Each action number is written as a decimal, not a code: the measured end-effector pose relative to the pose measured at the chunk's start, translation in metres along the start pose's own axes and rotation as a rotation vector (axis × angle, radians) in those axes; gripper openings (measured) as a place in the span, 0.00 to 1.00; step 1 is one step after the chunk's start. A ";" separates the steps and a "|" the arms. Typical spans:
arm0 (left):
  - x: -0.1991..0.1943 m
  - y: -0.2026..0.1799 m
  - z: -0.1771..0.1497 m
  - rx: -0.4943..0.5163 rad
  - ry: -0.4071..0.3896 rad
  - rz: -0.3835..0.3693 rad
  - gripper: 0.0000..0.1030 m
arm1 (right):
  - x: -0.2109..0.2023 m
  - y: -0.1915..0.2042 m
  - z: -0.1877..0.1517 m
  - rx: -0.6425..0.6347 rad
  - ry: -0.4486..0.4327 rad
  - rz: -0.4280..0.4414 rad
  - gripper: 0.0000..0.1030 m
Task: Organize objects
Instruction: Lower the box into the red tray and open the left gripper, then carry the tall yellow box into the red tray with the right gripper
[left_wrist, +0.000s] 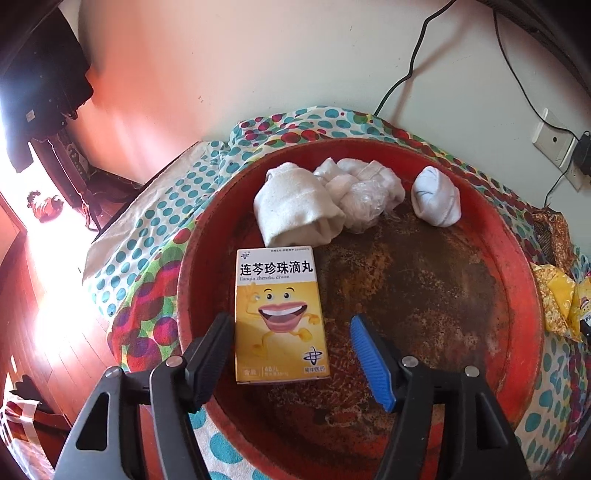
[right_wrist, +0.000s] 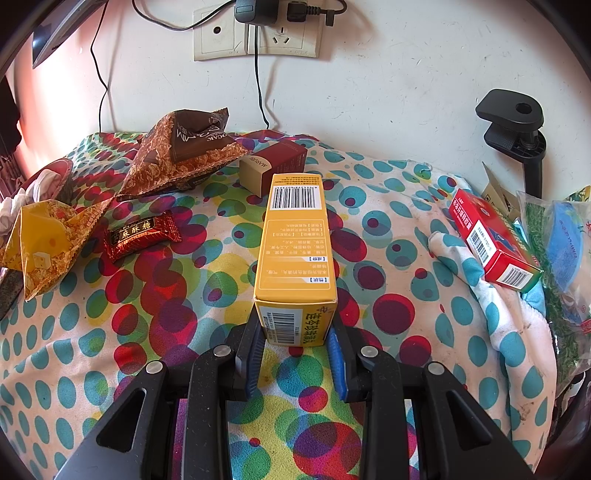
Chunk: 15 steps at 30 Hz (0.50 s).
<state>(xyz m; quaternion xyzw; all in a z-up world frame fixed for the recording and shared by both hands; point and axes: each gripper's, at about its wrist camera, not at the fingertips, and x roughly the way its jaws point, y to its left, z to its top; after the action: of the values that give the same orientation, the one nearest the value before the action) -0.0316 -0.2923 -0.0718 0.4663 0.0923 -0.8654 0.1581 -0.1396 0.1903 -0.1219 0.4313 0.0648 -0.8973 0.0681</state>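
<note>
Left gripper: my jaws stood apart, holding nothing, above the round red tray with its worn, rusty-brown floor.
Medicine box: flat cardboard, face up in the tray, long axis pointing away from me, just beside my left finger.
Socks: soft white rolled bundles at the tray's far rim.
Right gripper: my jaws were clamped on a yellow box's near end; it pointed straight ahead over the dotted cloth.
Right view only: red box, crinkly snack packets.
</note>
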 end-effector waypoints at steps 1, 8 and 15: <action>-0.005 -0.002 -0.002 0.005 -0.017 -0.005 0.68 | 0.000 0.001 0.000 -0.003 -0.001 -0.003 0.28; -0.027 -0.006 -0.022 -0.012 -0.103 -0.022 0.68 | -0.008 -0.008 -0.002 0.020 -0.046 -0.004 0.27; -0.041 -0.011 -0.036 0.003 -0.186 -0.028 0.68 | -0.015 -0.016 -0.004 0.074 -0.058 -0.037 0.27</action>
<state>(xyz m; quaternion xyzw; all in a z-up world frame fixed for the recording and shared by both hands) 0.0135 -0.2628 -0.0572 0.3829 0.0825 -0.9072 0.1534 -0.1297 0.2079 -0.1116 0.4063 0.0375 -0.9122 0.0374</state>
